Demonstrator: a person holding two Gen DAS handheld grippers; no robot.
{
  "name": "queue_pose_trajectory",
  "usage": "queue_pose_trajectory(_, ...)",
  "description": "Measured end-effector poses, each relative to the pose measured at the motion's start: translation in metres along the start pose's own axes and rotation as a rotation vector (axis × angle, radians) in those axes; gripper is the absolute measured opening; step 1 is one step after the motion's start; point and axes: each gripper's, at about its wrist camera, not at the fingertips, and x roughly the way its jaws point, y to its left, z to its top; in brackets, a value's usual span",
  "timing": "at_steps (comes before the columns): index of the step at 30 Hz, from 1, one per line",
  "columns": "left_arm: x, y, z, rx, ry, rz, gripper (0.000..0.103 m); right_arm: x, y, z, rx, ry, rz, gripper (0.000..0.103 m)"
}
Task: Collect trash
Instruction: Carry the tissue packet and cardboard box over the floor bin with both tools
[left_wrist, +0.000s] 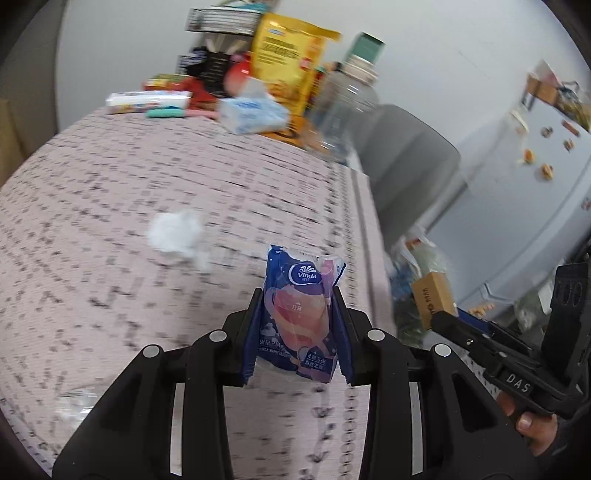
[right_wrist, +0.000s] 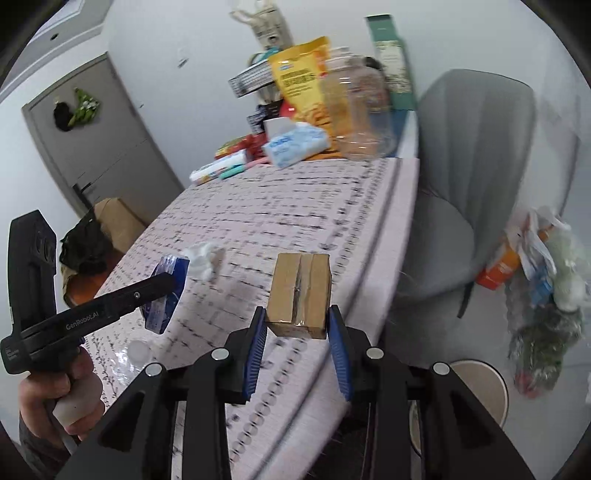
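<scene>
Left wrist: left tool (left_wrist: 299, 295) pinching tissue pack (left_wrist: 301, 314); right wrist only: right tool (right_wrist: 297, 314) pinching cardboard box (right_wrist: 300, 291).

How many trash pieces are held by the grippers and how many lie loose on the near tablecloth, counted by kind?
Blue tissue packet, held: 1
Brown cardboard box, held: 1
Crumpled white tissue, on the tablecloth: 1
Clear plastic wrapper, on the tablecloth: 1
Total: 4

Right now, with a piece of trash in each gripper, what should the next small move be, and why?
Probably carry both toward the full trash bag hanging beyond the table edge. The left gripper is shut on the blue tissue packet, the right gripper on the small cardboard box; neither can collect the crumpled tissue yet.
</scene>
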Motion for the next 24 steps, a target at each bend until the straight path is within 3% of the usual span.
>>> queue_pose_trajectory(12,0.051,-0.091,-0.011,0.126,0.098,-0.118,0.035,-0.037,-0.092,-0.029,0.144,-0.013,-0.144,0.034)
queue_pose_trajectory(21,0.089,-0.142,-0.029,0.201,0.180,-0.159,0.035,-0.049,-0.157,-0.061,0.261,0.009,-0.233,0.034)
queue_pose_trajectory(22,0.093,-0.148,-0.030,0.209,0.187,-0.162,0.035,-0.050,-0.163,-0.064,0.272,0.008,-0.242,0.036)
queue_pose_trajectory(24,0.097,-0.156,-0.033,0.222,0.198,-0.166,0.035,-0.051,-0.173,-0.068,0.289,0.006,-0.260,0.056)
